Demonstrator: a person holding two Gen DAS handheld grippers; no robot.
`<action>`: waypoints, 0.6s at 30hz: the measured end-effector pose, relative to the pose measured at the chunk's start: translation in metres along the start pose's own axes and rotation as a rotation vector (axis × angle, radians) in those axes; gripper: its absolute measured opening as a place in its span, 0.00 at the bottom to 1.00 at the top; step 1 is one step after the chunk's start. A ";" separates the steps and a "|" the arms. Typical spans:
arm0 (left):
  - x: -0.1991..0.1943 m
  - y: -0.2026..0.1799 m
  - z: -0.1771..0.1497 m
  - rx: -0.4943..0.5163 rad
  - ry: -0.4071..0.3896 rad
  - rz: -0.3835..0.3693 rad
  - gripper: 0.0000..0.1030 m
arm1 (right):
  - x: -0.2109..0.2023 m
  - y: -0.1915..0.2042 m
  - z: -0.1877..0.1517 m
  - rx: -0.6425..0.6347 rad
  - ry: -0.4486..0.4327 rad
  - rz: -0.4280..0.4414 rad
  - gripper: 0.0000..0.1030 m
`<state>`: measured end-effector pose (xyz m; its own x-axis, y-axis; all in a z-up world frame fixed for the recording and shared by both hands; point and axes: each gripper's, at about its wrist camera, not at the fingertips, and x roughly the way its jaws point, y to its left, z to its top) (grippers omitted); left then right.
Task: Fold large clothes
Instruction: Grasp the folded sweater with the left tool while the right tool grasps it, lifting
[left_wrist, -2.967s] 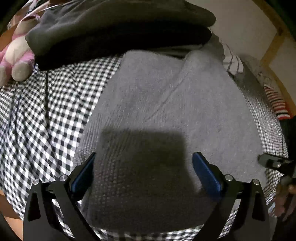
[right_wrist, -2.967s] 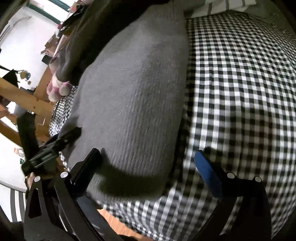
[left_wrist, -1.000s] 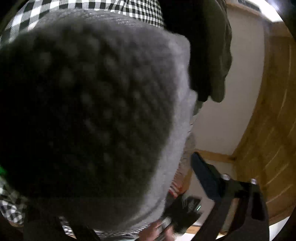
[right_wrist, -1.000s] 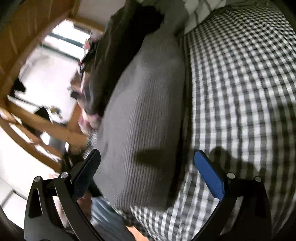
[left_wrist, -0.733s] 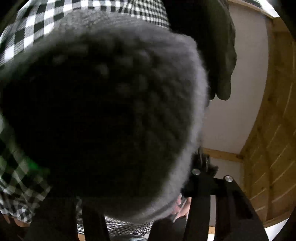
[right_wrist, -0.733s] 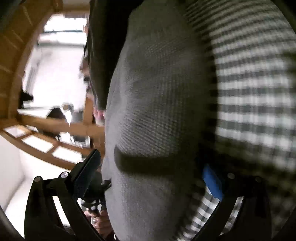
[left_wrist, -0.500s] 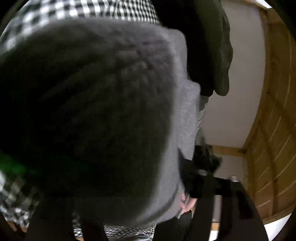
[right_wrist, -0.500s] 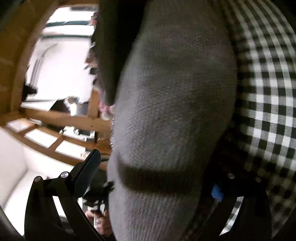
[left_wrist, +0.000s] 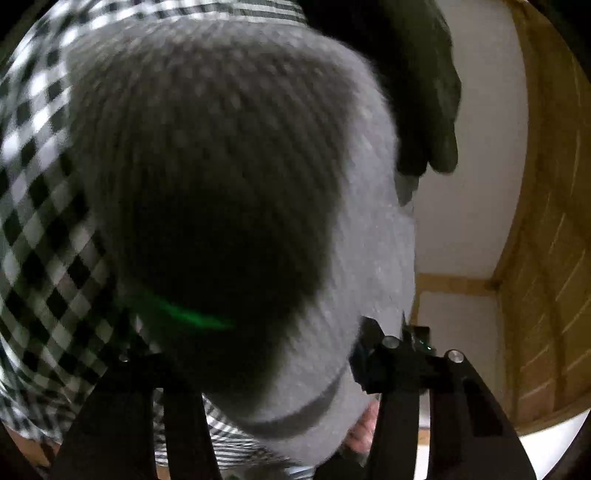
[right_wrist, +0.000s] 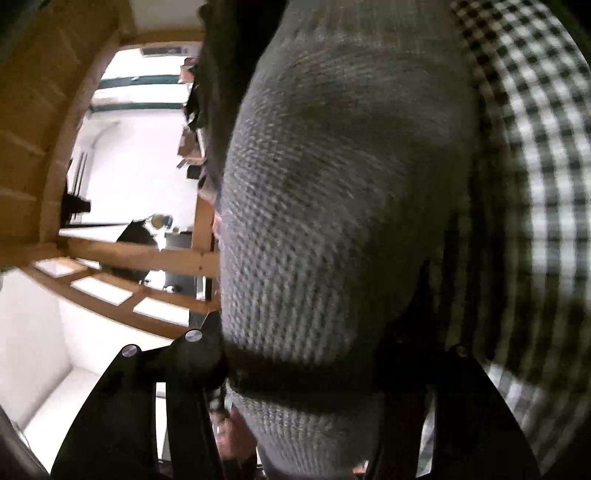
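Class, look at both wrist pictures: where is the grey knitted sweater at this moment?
The grey sweater fills the middle of both views, bunched between each claw's closing fingers, lying on the checked sheet, with dark clothing just behind it.

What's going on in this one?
A person with a gripper in each hand is folding a grey knit sweater on a bed with a black-and-white checked sheet. The left gripper and the right gripper are each closing on a bunched edge of the sweater, which fills both wrist views. A dark garment lies beyond it. The frames are blurred.
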<state>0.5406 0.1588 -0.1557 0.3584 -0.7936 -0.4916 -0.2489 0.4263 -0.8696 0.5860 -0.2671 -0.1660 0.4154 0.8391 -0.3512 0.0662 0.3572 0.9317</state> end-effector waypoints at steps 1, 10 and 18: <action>0.012 -0.009 0.002 0.015 0.020 0.004 0.54 | 0.001 -0.004 0.002 0.010 -0.010 -0.010 0.54; 0.014 -0.027 -0.010 0.090 0.062 -0.020 0.41 | 0.011 -0.002 0.003 0.083 -0.098 0.049 0.49; 0.036 -0.035 -0.001 0.138 0.063 -0.044 0.39 | 0.023 -0.020 -0.016 0.168 -0.171 0.121 0.48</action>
<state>0.5607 0.1152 -0.1431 0.3080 -0.8365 -0.4532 -0.1064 0.4431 -0.8901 0.5795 -0.2488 -0.1941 0.5757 0.7850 -0.2287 0.1505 0.1731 0.9733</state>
